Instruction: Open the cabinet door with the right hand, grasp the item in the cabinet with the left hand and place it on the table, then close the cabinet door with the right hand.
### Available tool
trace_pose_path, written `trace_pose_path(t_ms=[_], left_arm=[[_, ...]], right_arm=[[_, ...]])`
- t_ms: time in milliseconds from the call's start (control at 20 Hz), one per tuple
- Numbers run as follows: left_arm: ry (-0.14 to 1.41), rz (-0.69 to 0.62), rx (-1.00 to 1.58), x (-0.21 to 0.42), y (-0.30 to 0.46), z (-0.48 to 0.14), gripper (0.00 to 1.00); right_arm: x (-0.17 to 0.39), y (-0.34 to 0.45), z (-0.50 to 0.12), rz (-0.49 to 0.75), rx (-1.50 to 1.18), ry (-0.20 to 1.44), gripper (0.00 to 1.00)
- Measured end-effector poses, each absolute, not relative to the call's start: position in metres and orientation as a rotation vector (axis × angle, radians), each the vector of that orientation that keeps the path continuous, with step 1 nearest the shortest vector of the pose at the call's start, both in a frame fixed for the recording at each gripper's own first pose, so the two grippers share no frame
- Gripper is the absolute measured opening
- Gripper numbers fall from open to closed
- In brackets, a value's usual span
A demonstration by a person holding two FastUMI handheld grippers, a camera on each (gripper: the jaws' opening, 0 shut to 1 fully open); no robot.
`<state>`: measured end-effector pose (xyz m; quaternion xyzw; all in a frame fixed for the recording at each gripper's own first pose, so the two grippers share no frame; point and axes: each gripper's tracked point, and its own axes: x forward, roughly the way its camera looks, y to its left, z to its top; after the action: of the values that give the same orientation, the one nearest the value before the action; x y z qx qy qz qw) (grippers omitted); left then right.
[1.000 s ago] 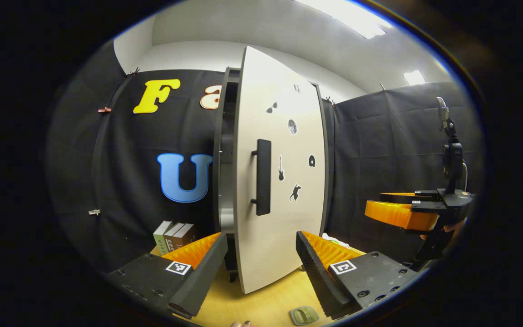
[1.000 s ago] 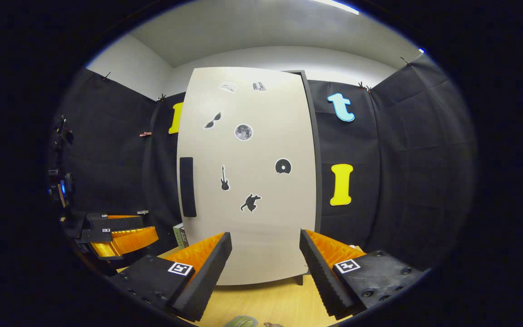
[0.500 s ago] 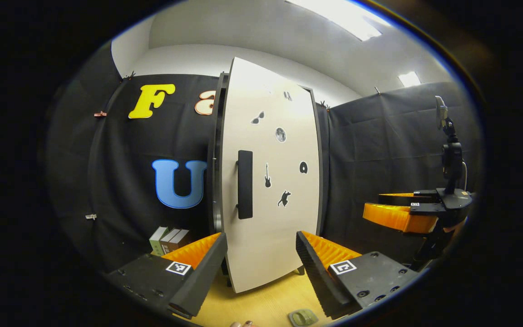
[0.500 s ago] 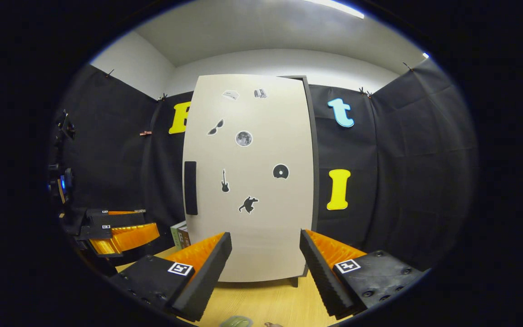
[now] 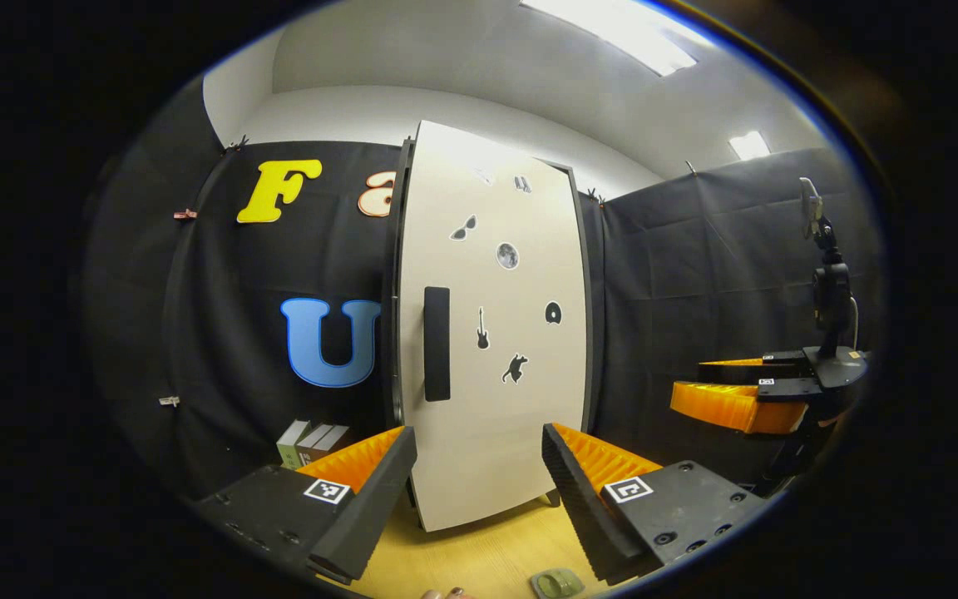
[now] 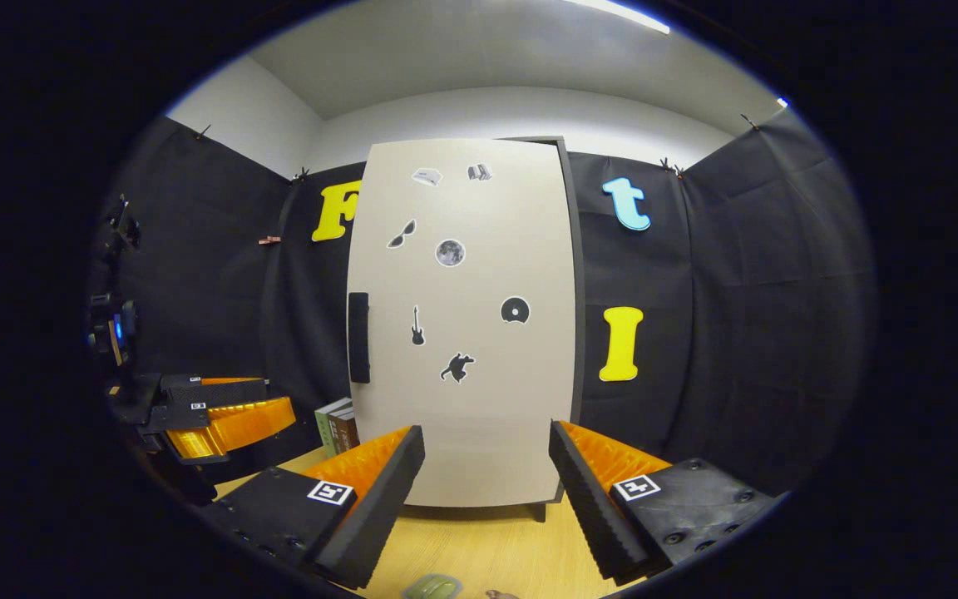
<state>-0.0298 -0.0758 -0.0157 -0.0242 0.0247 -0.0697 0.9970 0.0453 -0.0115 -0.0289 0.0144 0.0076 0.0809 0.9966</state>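
The tall pale cabinet door (image 5: 496,349) with small dark stickers and a dark vertical handle (image 5: 437,343) stands flush or very nearly flush with the dark cabinet frame; in the right gripper view the door (image 6: 479,333) looks closed. A small green item (image 5: 556,582) lies on the wooden table (image 5: 479,557) just below my fingers, and it is the green item (image 6: 433,587) at the bottom edge of the right gripper view. My left gripper (image 5: 476,433) is open and holds nothing. My right gripper (image 6: 487,431) is open, a short way back from the door.
A few books (image 5: 304,441) stand on the table left of the cabinet, against the black cloth wall. The right gripper (image 5: 687,378) hangs at the right of the left gripper view. The left gripper (image 6: 275,398) sits low at the left of the right gripper view.
The door has swung from ajar to closed against the cabinet. Both grippers have stayed open, and the cabinet now looks slightly farther off in the right gripper view.
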Motion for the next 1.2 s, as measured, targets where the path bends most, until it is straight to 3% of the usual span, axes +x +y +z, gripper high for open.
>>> trace_pose_path(t_ms=[1200], left_arm=[[0.078, -0.117, -0.044, -0.023, -0.075, -0.024, 0.95]], right_arm=[[0.038, -0.003, -0.022, 0.225, 0.014, 0.004, 0.97]])
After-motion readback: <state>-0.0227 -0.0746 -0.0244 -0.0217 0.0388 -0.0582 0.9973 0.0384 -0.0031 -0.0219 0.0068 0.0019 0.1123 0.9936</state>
